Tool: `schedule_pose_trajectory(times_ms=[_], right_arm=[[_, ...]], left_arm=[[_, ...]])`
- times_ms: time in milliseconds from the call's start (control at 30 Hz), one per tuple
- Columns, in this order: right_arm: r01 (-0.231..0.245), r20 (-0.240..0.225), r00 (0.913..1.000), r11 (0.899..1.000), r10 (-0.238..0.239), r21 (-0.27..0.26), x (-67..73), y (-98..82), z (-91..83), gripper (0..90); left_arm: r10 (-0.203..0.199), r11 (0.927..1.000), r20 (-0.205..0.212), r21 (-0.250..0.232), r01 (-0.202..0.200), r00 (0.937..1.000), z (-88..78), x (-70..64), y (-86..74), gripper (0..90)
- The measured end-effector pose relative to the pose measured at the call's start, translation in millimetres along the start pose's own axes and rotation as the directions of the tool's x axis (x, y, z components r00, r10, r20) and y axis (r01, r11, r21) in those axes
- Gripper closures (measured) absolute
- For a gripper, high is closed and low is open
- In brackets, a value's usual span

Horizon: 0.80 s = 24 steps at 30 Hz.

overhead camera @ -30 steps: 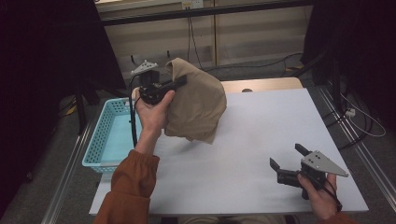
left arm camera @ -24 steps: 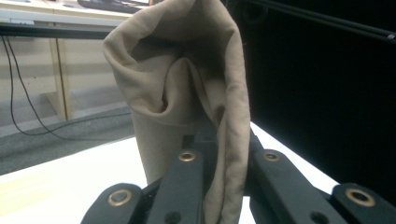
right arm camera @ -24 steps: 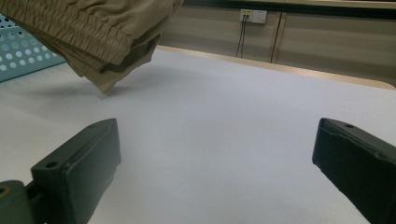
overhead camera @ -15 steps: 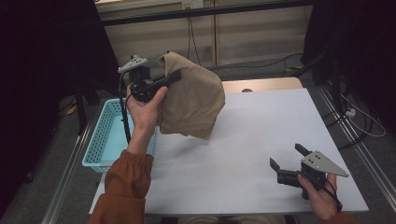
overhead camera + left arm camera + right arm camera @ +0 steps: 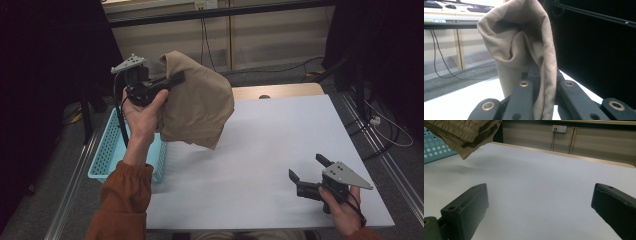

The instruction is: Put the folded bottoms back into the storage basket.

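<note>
High view: tan cloth (image 5: 197, 102) hangs clear above the white table (image 5: 260, 150), bunched at its upper edge, its lower corner over the table's left part. Left gripper (image 5: 170, 80) has its jaws clamped on that upper edge, the fabric pinched between them. Turquoise basket (image 5: 107, 155) sits beside the table's left edge. Right gripper (image 5: 309, 172) rests at the near right corner, jaws spread wide, nothing between them.
</note>
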State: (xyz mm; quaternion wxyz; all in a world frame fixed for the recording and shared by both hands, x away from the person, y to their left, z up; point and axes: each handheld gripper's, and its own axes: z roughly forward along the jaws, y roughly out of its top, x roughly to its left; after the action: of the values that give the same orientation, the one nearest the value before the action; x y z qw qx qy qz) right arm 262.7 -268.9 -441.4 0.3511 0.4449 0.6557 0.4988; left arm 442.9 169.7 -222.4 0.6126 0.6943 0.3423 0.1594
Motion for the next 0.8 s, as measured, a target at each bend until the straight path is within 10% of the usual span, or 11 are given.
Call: schedule_pose_trajectory(times_ms=[800], right_arm=[[-0.001, 0.001, 1.0000, 1.000, 0.001, 0.002, 0.3, -0.1, 0.2, 1.2]], left_arm=[[0.033, 0.9984, -0.047, -0.045, -0.035, 0.9984, -43.9, 3.6, 21.6, 85.4]])
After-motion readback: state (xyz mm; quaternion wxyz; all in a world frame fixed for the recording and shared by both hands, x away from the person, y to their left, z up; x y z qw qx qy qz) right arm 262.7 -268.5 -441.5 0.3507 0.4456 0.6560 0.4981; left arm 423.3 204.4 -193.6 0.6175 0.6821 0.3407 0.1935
